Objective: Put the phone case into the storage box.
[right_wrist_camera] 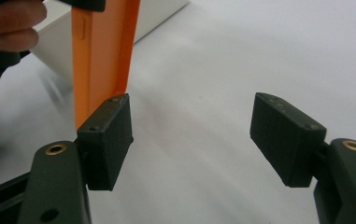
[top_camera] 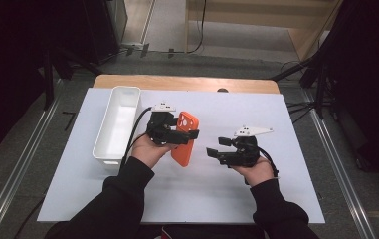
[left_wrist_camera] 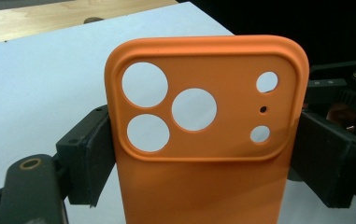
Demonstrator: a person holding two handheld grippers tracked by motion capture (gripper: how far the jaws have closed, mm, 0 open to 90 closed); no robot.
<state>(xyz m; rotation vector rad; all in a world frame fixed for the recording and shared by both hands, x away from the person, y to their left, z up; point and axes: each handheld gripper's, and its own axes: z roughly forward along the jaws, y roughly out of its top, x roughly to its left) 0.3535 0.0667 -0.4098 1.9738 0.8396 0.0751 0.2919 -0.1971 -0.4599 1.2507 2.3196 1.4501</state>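
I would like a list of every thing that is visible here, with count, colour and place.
phone case: one, orange, held above the sheet, near its middle
bin: one, white, long, on the sheet's left part
sheet: one, white, covers the table
table: one, wooden, its far edge shows
left gripper: one, black, shut on the phone case
right gripper: one, black, jaws open, nothing between them, right of the case
sleeves: two, black, at the bottom

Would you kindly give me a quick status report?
Left gripper shut on orange phone case, held off table. Right gripper open, empty, beside it. White bin left.
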